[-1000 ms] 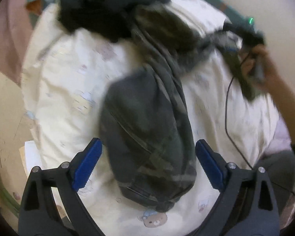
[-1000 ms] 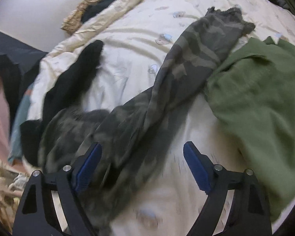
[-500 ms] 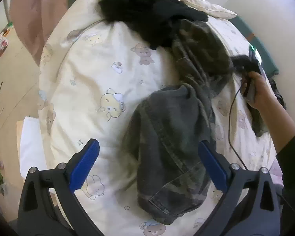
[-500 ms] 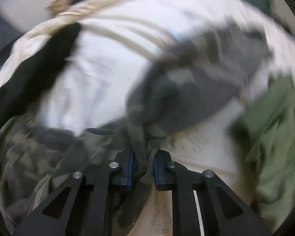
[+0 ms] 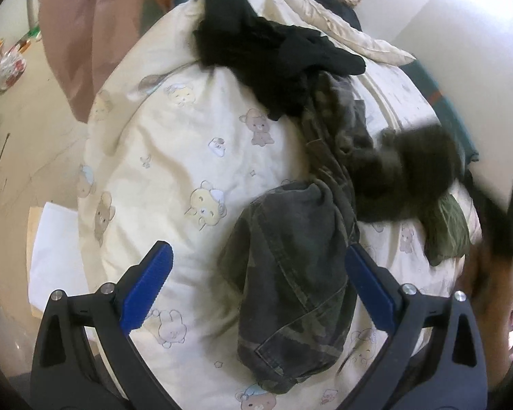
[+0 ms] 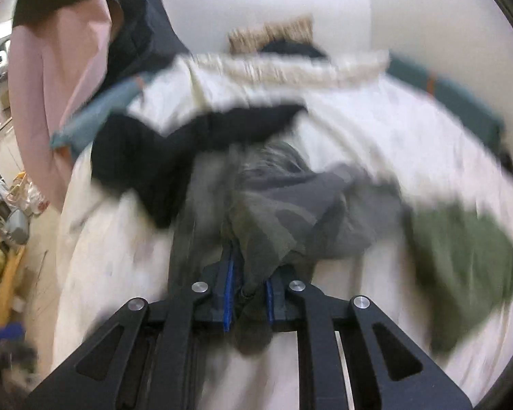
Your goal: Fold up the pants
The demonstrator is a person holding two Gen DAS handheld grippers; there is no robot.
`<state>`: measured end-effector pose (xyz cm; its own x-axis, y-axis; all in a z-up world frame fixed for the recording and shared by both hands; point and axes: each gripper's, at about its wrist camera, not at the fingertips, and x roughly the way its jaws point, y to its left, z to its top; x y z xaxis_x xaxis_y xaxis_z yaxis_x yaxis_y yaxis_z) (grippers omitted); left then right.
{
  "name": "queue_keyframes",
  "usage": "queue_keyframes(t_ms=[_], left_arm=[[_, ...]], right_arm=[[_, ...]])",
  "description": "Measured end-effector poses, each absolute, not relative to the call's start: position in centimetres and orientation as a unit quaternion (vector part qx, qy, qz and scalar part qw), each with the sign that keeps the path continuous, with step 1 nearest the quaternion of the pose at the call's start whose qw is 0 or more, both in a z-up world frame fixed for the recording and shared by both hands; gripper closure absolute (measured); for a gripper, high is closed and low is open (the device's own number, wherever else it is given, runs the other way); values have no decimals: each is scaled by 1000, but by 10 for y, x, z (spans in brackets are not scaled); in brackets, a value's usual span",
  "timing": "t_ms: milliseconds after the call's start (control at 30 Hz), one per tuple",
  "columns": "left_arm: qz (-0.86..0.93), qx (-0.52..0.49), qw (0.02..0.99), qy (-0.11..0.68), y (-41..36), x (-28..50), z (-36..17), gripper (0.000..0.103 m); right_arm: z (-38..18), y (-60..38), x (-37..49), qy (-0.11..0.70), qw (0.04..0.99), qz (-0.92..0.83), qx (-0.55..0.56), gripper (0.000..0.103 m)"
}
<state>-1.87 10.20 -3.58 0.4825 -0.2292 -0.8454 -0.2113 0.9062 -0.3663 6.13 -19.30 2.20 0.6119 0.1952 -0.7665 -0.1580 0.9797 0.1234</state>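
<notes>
Right gripper (image 6: 248, 294), clenched on camo pants (image 5: 290, 273) leg end, now lifted; pants run lengthwise away from spread, empty left gripper (image 5: 256, 287).

Camouflage pants (image 5: 290, 266), black garment (image 5: 273, 54), bear-print cream quilt (image 5: 174, 157).

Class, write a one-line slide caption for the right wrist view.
Right gripper shut on camouflage pants, lifting them over a cream bedspread.

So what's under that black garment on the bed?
The black garment lies on the bear-print duvet and over the camo pants' far end; that covered part can't be seen.
</notes>
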Motion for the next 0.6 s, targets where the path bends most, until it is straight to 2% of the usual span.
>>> queue_keyframes(t_ms=[133, 267, 467, 600], left_arm=[[-13, -232, 827, 512, 101, -22, -38, 4], [-13, -225, 831, 508, 96, -25, -38, 4], [-7, -207, 827, 523, 83, -20, -48, 4], [-2, -190, 830, 525, 75, -20, -51, 4]], right_arm=[[-23, -200, -14, 505, 853, 115, 62, 88], [-25, -185, -78, 526, 834, 152, 75, 88], [-32, -171, -116, 541, 821, 163, 82, 87], [-64, -191, -112, 584, 795, 129, 102, 76]])
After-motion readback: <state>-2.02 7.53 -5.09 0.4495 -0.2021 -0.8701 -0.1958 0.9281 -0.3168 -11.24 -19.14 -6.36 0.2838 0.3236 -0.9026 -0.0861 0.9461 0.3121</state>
